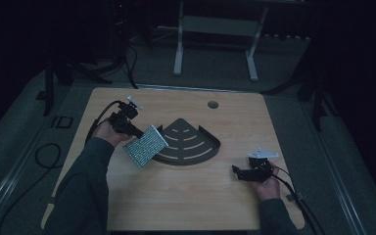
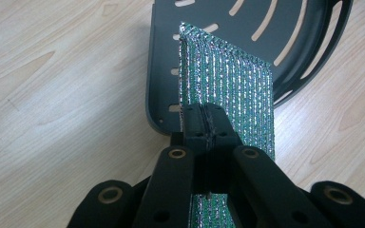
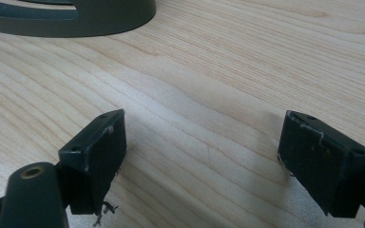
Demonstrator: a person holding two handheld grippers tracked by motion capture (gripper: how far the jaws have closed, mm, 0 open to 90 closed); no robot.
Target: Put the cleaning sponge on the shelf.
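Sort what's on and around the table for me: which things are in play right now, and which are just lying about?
In play:
- glittery green pad, clamped in the left gripper
- dark slotted corner tray, under the pad's far edge
- right gripper, open, resting apart

Lying about:
- white frame beyond the table
- floor cable

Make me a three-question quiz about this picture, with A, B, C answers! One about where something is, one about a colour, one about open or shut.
1. Where is the dark grey fan-shaped slotted metal shelf?
A. on the wooden table
B. on the floor
C. in a hand

2. What colour is the sparkly woven rectangular pad?
A. red
B. green and silver
C. yellow

3. How is the right gripper?
A. shut on a cup
B. shut on the pad
C. open

Answers:
1. A, it lies flat on the tabletop in the high view.
2. B, green with silvery threads in the left gripper view.
3. C, its jaws stand wide apart over bare wood, while the left gripper clamps the pad.
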